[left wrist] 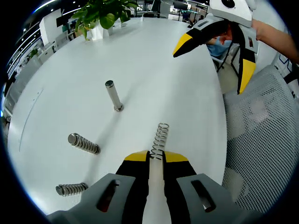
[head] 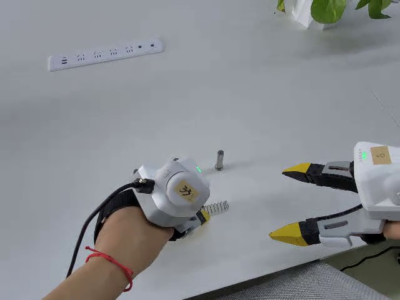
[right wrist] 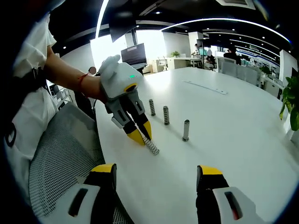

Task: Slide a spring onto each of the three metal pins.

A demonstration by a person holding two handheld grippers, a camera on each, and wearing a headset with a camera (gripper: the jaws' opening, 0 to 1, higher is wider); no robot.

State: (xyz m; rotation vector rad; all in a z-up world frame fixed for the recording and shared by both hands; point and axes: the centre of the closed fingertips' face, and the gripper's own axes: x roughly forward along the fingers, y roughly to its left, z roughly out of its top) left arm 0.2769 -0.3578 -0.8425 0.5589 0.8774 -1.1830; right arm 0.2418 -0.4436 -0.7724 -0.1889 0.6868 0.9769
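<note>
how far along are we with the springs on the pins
Done: the middle pin and the end pin each carry a spring. In hand: the left hand-held gripper is shut on the third spring, which points toward the pins. Left: the bare pin stands upright with nothing on it. The right hand-held gripper is open and holds nothing.

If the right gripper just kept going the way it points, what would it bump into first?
Probably the small coiled metal spring pinched in the left gripper, which sits almost dead ahead, though depth is unclear.
</note>
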